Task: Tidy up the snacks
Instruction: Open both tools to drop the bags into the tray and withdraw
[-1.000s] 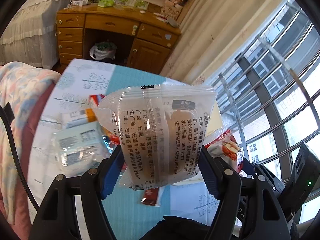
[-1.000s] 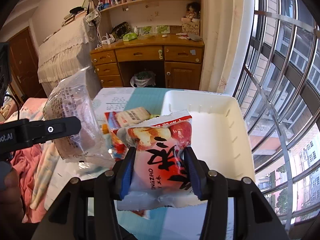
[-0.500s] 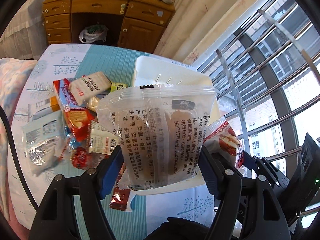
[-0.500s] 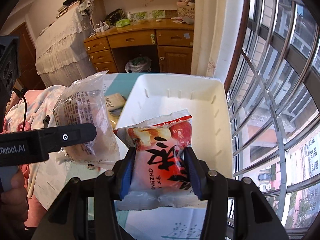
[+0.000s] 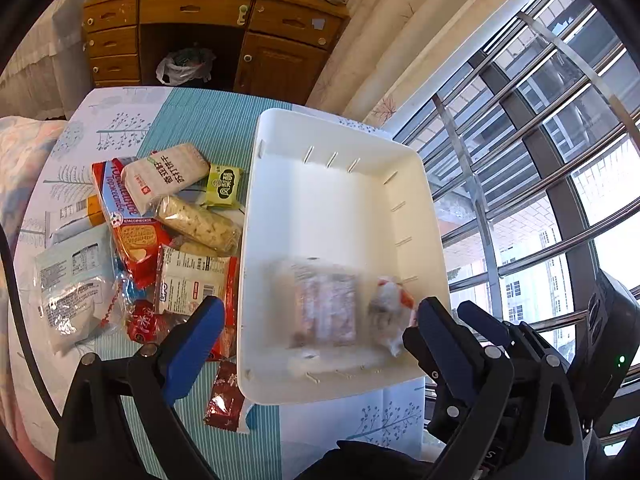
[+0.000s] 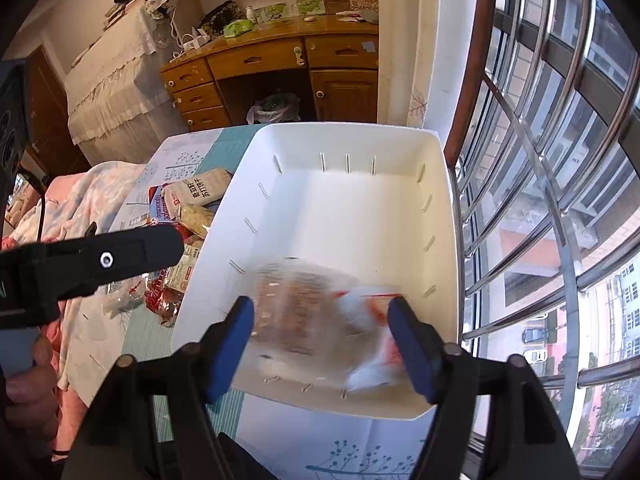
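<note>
A white bin point(image 5: 434, 216) point(image 6: 450, 216) stands on the table's right side. Inside it, near the front wall, a clear printed snack packet point(image 5: 324, 304) point(image 6: 296, 300) and a red-and-white snack packet point(image 5: 390, 308) point(image 6: 374, 344) appear blurred, loose from both grippers. My left gripper point(image 5: 316, 320) hovers above the bin's front, its jaws opening wide, with the pads touching nothing. My right gripper point(image 6: 322, 320) hangs over the same corner, jaws opening, pads off the packets. One left finger point(image 6: 100, 256) shows at the left of the right wrist view.
A heap of several snack packets point(image 5: 160, 232) point(image 6: 188, 208) lies on the tablecloth point(image 5: 208, 120) left of the bin. A small dark red packet point(image 5: 226, 398) lies by the bin's front left corner. Window bars point(image 6: 540, 200) run close on the right. A wooden desk point(image 5: 208, 12) stands beyond, bedding point(image 6: 80, 200) to the left.
Both grippers moved over the bin and then spread their jaws. The clear packet and the red-and-white packet left the pads and dropped into the bin.
</note>
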The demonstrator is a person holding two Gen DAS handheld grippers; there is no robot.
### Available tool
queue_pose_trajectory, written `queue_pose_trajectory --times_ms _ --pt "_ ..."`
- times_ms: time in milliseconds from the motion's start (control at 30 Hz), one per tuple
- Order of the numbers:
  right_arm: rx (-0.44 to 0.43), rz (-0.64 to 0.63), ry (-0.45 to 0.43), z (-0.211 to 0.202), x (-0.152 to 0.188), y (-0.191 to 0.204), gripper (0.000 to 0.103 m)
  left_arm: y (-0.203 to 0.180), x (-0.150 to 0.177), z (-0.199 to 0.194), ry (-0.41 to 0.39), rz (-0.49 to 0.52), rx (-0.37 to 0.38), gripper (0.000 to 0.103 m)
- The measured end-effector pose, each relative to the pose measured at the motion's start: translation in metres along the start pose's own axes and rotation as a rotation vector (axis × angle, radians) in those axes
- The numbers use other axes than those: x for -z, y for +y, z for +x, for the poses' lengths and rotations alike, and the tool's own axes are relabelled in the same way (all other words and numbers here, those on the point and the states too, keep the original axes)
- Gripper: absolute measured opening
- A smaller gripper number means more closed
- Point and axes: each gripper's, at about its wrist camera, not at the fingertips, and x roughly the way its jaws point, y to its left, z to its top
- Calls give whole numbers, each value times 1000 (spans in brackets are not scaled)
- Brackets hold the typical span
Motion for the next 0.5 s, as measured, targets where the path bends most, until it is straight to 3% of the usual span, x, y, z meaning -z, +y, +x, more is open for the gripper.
queue_pose_trajectory --times_ms 500 --pt "-39 168 69 2 12 -3 75 15 26 -20 25 19 14 97"
